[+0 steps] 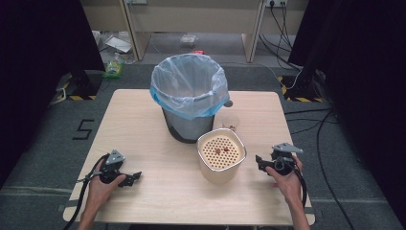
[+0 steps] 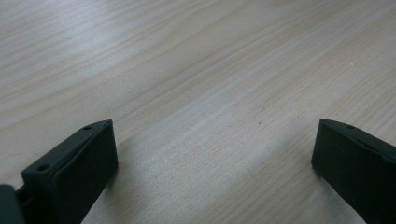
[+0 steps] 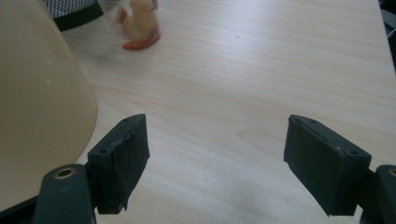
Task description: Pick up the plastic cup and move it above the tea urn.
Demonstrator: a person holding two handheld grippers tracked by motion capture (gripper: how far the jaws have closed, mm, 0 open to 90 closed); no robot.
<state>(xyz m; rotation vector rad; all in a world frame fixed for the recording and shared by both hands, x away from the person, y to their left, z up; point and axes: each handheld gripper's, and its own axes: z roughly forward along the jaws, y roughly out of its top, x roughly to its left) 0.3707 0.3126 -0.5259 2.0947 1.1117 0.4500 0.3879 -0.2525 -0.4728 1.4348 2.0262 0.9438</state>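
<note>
**Cream container at desk centre, both grippers resting wide apart**

A cream, square-shouldered container (image 1: 221, 155) with a perforated insert stands near the middle of the pale wooden desk (image 1: 143, 120), toward the person's side. Two small reddish pieces (image 1: 221, 150) lie on the insert's holes. In the right gripper view its smooth cream wall (image 3: 42, 102) rises just beside one black finger (image 3: 122, 161).

Directly behind the container stands a dark mesh bin (image 1: 187, 125) lined with a translucent bag edged in blue (image 1: 189, 86); the two are close together, and whether they touch cannot be told. Just right of the bin, behind the container, is a small clear cup (image 1: 230, 122) with something pale and orange in it; the right gripper view shows it as a blurred shape (image 3: 139, 23) at the far edge.

The right gripper (image 1: 259, 161) sits on the desk right of the container, held in the person's right hand (image 1: 286, 178), its fingers spread and grasping nothing. The left gripper (image 1: 136, 177) rests near the desk's front-left, well apart from the container, in the left hand (image 1: 103, 184); its fingers (image 2: 79, 168) are likewise released, with bare wood between them.
</note>
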